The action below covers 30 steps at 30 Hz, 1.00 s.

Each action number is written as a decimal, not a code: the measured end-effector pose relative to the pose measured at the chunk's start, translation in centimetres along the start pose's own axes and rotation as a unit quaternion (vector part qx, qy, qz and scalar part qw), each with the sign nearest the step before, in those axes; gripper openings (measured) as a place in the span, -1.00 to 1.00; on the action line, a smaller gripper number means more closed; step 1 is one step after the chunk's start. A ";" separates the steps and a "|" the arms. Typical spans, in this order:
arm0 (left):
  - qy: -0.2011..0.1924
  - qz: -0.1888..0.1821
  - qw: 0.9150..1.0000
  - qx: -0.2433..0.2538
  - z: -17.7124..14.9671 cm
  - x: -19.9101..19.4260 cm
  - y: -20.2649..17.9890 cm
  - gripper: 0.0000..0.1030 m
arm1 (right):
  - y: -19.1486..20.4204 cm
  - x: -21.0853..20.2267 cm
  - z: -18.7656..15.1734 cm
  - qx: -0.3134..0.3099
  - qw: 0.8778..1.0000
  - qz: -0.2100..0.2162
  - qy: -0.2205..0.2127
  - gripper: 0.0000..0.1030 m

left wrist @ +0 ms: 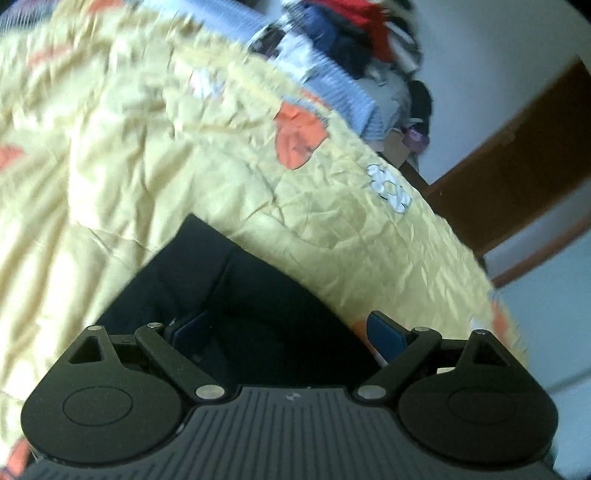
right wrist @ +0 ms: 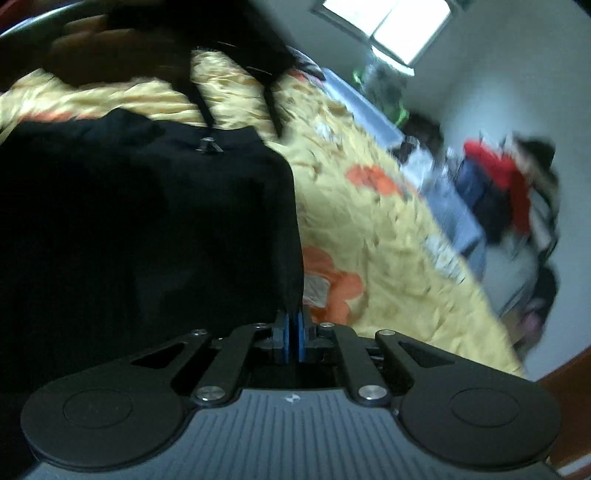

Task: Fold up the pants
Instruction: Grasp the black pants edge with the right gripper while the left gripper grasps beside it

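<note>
The black pants (left wrist: 229, 295) lie on a yellow bedspread (left wrist: 147, 147). My left gripper (left wrist: 288, 332) is open, its blue pads (left wrist: 384, 332) spread wide over the pants' dark cloth. In the right wrist view the pants (right wrist: 147, 221) fill the left half as a dark sheet with a straight right edge. My right gripper (right wrist: 294, 332) is shut on that edge of the pants, and the cloth rises from between its blue pads (right wrist: 284, 338). The view is blurred by motion.
The bedspread (right wrist: 388, 240) has orange flower prints. A pile of clothes, red and dark blue (left wrist: 351, 37), sits beyond the bed's far edge; it also shows in the right wrist view (right wrist: 498, 184). A brown door frame (left wrist: 517, 158) and a window (right wrist: 399, 22) are on the walls.
</note>
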<state>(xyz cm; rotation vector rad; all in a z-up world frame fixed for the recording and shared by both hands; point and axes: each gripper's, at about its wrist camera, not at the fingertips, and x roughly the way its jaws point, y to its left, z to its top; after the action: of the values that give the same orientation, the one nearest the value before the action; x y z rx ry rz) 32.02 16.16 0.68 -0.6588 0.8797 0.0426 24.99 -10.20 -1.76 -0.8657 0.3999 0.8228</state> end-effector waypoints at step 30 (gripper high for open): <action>0.011 -0.033 0.998 0.046 -18.0 -14.2 9.4 -0.94 | 13.0 -11.9 -2.2 0.187 0.974 0.129 -0.010 -0.92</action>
<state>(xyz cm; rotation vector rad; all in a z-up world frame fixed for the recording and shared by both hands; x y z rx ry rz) 7.42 17.04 -2.03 -0.6024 0.8749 -0.0640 7.41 -12.62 -2.40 -0.4584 0.6372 0.9549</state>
